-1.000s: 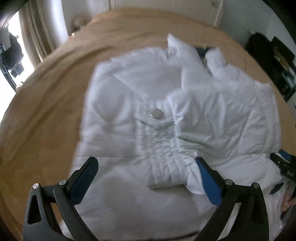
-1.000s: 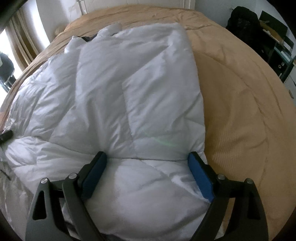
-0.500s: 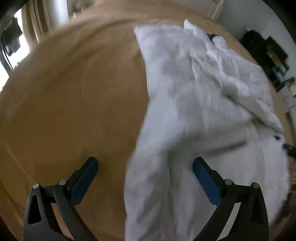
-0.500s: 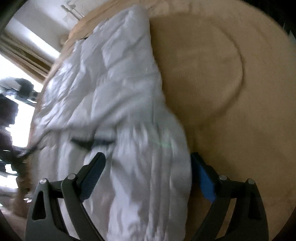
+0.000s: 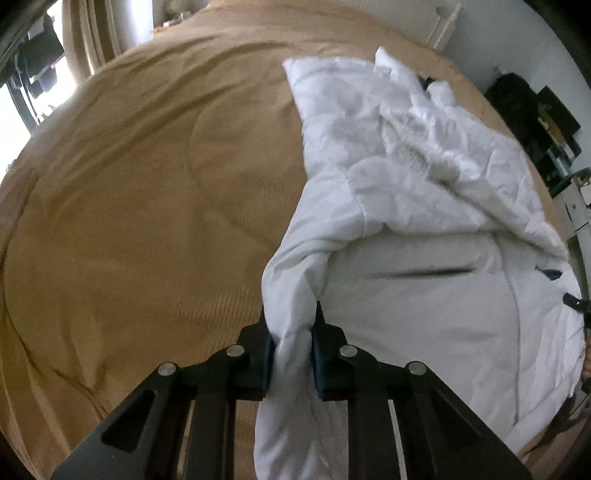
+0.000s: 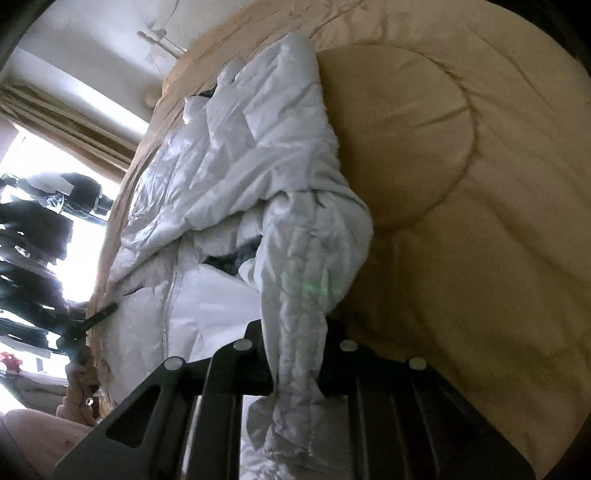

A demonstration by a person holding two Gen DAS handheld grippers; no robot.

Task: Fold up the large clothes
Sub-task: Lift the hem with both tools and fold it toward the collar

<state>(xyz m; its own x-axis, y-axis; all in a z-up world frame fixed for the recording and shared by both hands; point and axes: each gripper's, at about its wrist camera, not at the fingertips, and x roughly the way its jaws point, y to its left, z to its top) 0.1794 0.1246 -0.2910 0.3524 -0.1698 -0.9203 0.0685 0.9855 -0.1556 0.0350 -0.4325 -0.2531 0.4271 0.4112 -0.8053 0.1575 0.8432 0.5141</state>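
A white puffer jacket (image 5: 417, 206) lies on a tan bedspread (image 5: 140, 192), its near part with a dark pocket slit and a zipper showing. My left gripper (image 5: 292, 354) is shut on the jacket's left bottom edge, with fabric bunched between the blue pads. In the right wrist view the same jacket (image 6: 240, 177) lies rumpled, and my right gripper (image 6: 295, 354) is shut on its right bottom edge, which hangs gathered through the jaws. The tip of the right gripper (image 5: 576, 304) shows at the far right of the left wrist view.
The tan bedspread (image 6: 461, 221) spreads wide on both sides of the jacket. A white headboard (image 5: 443, 26) stands at the far end. Dark furniture (image 5: 535, 122) stands to the right of the bed. Curtains and a bright window (image 6: 55, 155) are on the left.
Both grippers moved outward to the jacket's two bottom edges and closed on the fabric. They were open over the jacket a second ago. The jacket's near part is now lifted and bunched.
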